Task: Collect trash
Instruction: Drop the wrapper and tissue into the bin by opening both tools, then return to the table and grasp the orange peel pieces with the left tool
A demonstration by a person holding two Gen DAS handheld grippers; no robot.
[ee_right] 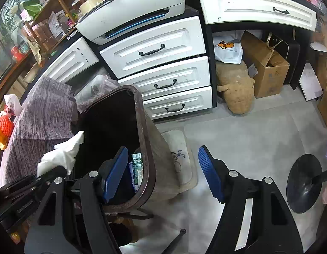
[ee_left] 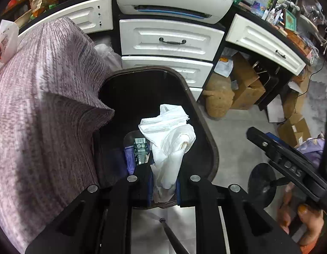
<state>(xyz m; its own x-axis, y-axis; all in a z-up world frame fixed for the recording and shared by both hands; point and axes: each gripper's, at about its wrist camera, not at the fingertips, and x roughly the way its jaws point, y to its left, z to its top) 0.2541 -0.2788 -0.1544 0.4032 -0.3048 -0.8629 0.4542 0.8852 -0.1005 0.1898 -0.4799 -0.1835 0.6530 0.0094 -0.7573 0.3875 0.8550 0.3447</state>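
Left gripper [ee_left: 163, 182] clamped on a crumpled white tissue [ee_left: 169, 146], held right over the open mouth of the dark trash bin [ee_left: 208, 135]. Right gripper [ee_right: 163, 173] empty, blue pads spread wide, hanging at the bin's right edge over the grey floor [ee_right: 258, 131].

Step in hand, by judgement: dropping the tissue into the bin.

To do it well:
- Keep the wad centred over the opening, away from the rim and from the purple knitted cloth [ee_left: 42, 105] draped at the bin's left side.
- Lower a little before spreading the fingers, since light paper drifts and may cling to a pad.
- Open fully, then lift straight up so no trailing corner catches.
- Hold the right gripper clear of the rim so nothing nudges the bin.

Already inside the bin: a green printed carton [ee_left: 140, 150] and something purple beside it, both low against the near wall.

Hard to make out:
- Bin floor and far wall lost in black; fill level unknown.
- Lower end of the tissue hidden between the left pads, so depth of grip cannot be told.
- Purple item in the bin too dark to identify.
- Bin base hidden in the left view; in the right view partly covered by the gripper frame.
- Whether more trash lies on the floor outside these 2 views cannot be told.
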